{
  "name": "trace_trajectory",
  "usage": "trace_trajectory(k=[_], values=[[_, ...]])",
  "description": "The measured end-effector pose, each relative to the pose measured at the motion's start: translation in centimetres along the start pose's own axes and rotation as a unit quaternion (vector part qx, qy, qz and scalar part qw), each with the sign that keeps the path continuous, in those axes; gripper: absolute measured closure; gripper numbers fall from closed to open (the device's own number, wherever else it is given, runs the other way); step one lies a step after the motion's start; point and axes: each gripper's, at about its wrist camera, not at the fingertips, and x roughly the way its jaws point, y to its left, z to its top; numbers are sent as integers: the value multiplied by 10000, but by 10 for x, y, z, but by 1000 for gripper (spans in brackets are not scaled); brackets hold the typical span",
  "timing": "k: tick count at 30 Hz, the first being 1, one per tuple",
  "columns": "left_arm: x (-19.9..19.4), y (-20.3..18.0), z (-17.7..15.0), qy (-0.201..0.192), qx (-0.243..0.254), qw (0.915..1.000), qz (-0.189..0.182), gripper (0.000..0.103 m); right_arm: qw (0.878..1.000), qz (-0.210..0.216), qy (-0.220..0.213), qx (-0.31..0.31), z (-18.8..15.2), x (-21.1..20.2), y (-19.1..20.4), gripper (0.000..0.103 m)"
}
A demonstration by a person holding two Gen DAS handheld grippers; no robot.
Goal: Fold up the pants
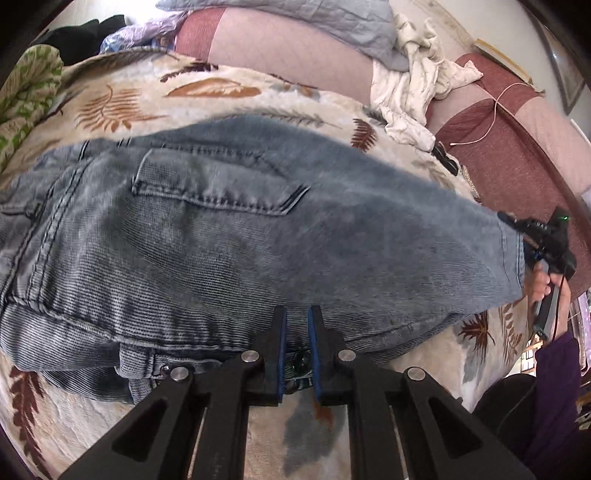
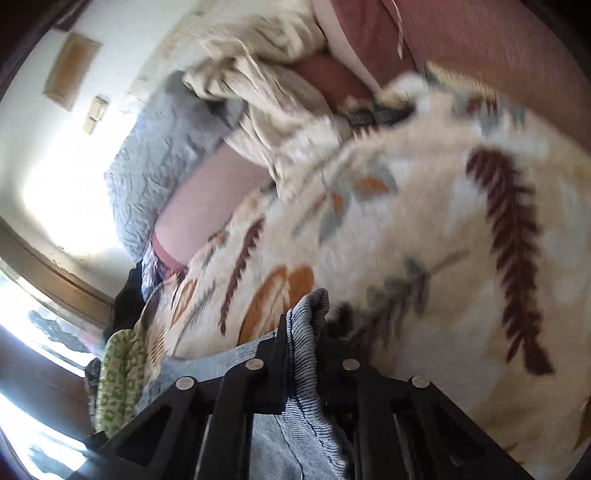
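The pants are faded blue jeans (image 1: 229, 236), spread across a leaf-patterned blanket (image 1: 122, 99), back pocket up. My left gripper (image 1: 297, 314) sits at the near edge of the jeans, by the waistband button; its blue-padded jaws stand a narrow gap apart over the denim edge, and whether cloth is between them does not show. My right gripper (image 1: 517, 225) shows at the far right end of the jeans, at the leg hem. In the right wrist view, the right gripper (image 2: 306, 314) is shut on a bunched fold of the jeans (image 2: 306, 332), lifted above the blanket (image 2: 424, 229).
A white crumpled garment (image 1: 417, 88) and a grey quilted cover (image 1: 332, 29) lie at the back on a pink and maroon bedsheet (image 1: 498, 155). A green leaf-print cloth (image 1: 26, 92) lies at the left. A thin cable (image 1: 495, 107) runs over the sheet.
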Motion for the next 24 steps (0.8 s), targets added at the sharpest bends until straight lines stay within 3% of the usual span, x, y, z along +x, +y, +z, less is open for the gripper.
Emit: trace_trajectory(k=[3, 6, 9, 11, 13, 17, 19, 21, 24], values=[[2, -2, -2, 28, 78, 9999, 75, 92, 9990, -434, 53, 56, 3, 15, -4, 92], [2, -3, -4, 34, 132, 9999, 87, 92, 9947, -957, 315, 193, 5, 26, -8, 80], [-3, 1, -4, -18, 23, 10000, 2, 92, 9922, -1208, -285, -83, 5, -2, -3, 66], [-6, 2, -2, -58, -53, 10000, -31, 92, 9909, -1163, -647, -207, 2, -21, 3, 48], [-12, 2, -4, -129, -43, 9999, 12, 92, 9902, -1035, -833, -436, -6, -35, 17, 46], [-26, -2, -5, -380, 84, 9990, 227, 91, 9912, -701, -492, -1004, -32, -35, 57, 46], [-34, -1, -4, -549, 84, 9977, 383, 81, 9897, -635, -217, -1264, -47, -24, 78, 47], [-40, 5, -4, -678, 12, 9965, 482, 63, 9855, -673, 274, -1535, -73, -6, 97, 47], [-43, 9, -5, -771, -27, 9954, 559, 63, 9762, -722, 822, -1871, -111, 17, 118, 47]])
